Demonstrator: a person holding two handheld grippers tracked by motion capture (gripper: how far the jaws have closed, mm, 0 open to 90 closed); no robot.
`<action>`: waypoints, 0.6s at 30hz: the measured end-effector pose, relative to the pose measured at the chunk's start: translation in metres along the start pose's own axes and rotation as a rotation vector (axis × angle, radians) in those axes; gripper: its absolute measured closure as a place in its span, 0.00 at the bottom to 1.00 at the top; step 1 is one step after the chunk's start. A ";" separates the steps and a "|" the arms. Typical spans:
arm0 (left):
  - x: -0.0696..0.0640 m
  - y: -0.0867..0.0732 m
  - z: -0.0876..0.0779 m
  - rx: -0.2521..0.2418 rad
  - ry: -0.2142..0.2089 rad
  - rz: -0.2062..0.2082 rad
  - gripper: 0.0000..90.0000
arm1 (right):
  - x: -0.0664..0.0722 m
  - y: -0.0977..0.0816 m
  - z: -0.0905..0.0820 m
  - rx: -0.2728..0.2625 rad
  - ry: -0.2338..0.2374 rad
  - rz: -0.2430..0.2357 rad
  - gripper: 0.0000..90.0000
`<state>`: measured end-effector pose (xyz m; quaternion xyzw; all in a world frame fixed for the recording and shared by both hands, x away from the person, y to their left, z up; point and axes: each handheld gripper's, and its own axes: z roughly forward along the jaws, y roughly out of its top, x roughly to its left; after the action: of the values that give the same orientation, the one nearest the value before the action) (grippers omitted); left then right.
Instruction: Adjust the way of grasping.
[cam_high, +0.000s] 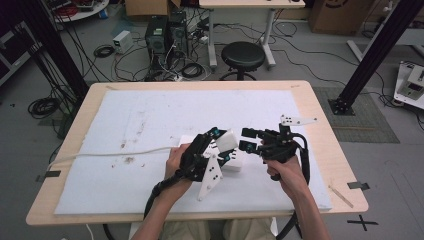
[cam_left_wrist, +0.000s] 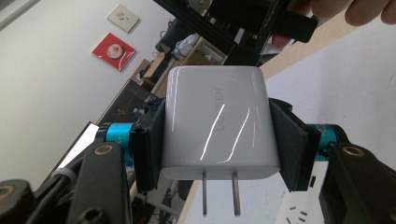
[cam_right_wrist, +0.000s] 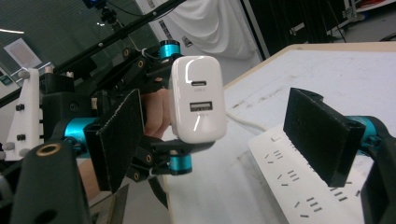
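The left claw was clamped on a white charger, its two black pads pressing the two flat sides of the body, and it held the charger up in the air above the counter. The right claw stood apart, with nothing between its pads, just beside the charger and pointing toward it.

By my judgement the work was about in the middle. The charger was already picked up and firmly gripped. It was not yet plugged in: the white power strip lay on the white mat under the two hands, and its sockets were free. What was left, I think, was to turn the prongs down, bring them over a socket and push them in, perhaps with the right claw helping to steady the charger or the strip.

The left gripper view showed the two metal prongs at the bottom of the charger and the grey lettering on its face, which the other views did not give. The right gripper view showed the opposite end of the charger, with two ports one above the other, and also the sockets of the strip. The high view gave the whole layout: both hands close together near the middle of the mat, and a white cable running off to the left edge.
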<state>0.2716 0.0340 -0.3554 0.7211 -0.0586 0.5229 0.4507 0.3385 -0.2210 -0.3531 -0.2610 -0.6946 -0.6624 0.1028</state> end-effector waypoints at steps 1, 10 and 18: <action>-0.002 0.001 0.002 -0.005 -0.001 -0.006 0.47 | 0.000 0.000 0.003 -0.002 0.010 0.003 0.23; -0.005 0.003 0.006 -0.018 -0.001 -0.022 0.47 | 0.000 0.000 0.010 0.006 0.023 0.013 0.25; -0.007 0.005 0.008 -0.016 -0.012 -0.013 0.47 | 0.000 -0.001 0.015 0.022 0.036 0.021 0.28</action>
<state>0.2709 0.0227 -0.3586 0.7210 -0.0608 0.5150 0.4595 0.3413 -0.2062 -0.3562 -0.2554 -0.6970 -0.6583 0.1251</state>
